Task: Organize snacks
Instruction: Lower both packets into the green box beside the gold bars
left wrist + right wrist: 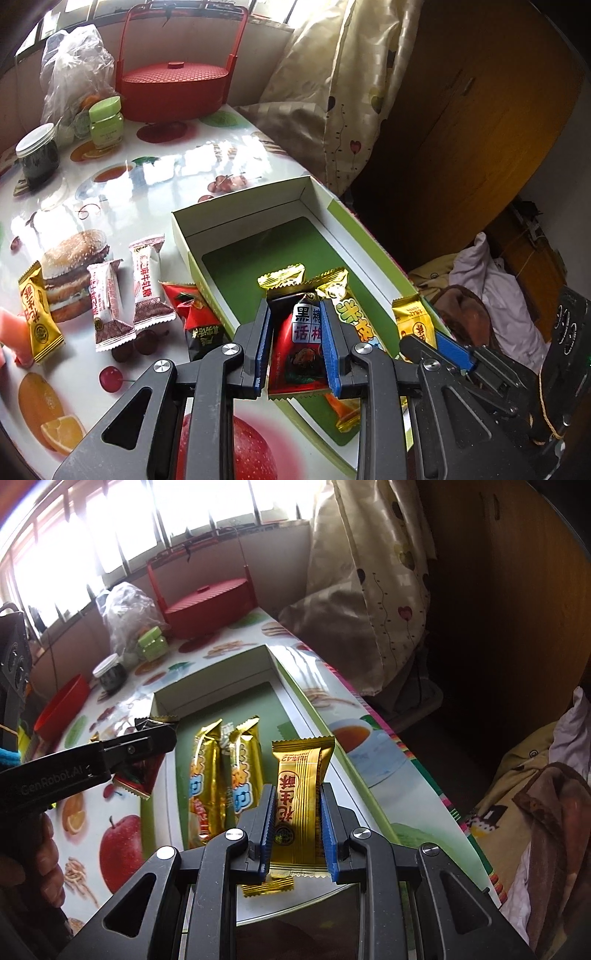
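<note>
A green open box (258, 218) (295, 690) lies on the fruit-print table. My left gripper (295, 314) is shut on a red and black snack packet (299, 350) above the box's near end; it shows from the side in the right wrist view (147, 738). My right gripper (297, 794) is shut on a gold peanut-crisp packet (299, 786), held over the box's right side; its packet shows in the left wrist view (413, 321). Two long gold bars (207, 775) (245, 771) lie in the box. Loose snacks lie left of the box: two white packets (147, 284) (107, 306), a gold one (38, 317), a red one (195, 317).
A red lidded basket (173, 88) (210, 605), jars (105, 122) (37, 155) and a plastic bag (74, 70) stand at the table's far end. A red bowl (62, 709) sits at the left. Curtain (354, 92) and a wooden cabinet (480, 110) lie beyond the table's right edge.
</note>
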A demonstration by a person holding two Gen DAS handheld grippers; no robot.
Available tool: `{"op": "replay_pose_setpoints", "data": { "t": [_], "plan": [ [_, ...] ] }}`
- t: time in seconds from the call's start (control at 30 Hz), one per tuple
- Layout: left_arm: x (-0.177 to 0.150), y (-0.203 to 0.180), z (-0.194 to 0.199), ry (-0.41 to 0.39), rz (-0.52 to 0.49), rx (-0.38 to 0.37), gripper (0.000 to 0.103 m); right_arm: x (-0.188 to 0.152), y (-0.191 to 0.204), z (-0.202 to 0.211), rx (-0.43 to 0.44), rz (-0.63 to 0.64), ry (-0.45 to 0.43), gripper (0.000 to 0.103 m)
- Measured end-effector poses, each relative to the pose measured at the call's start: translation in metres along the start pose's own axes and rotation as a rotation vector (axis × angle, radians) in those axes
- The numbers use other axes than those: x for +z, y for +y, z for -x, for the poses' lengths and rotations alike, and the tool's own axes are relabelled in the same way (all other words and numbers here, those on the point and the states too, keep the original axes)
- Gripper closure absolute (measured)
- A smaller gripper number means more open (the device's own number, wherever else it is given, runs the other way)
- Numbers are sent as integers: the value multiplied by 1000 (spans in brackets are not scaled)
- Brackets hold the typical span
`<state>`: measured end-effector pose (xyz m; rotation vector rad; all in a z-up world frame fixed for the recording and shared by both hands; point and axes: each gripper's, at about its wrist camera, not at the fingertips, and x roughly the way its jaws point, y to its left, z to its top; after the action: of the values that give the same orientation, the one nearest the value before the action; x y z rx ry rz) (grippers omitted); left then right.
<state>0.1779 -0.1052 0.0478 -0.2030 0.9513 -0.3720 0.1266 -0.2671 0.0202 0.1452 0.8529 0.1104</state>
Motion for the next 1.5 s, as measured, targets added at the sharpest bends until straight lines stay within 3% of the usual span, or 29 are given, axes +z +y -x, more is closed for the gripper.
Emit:
{"op": "replay_pose_setpoints", "data": {
  "t": [1.5],
  "plan": [
    [-4, -4, -17, 43, 12, -6, 74, -6, 1, -7, 1, 0, 6, 78]
  ]
}}
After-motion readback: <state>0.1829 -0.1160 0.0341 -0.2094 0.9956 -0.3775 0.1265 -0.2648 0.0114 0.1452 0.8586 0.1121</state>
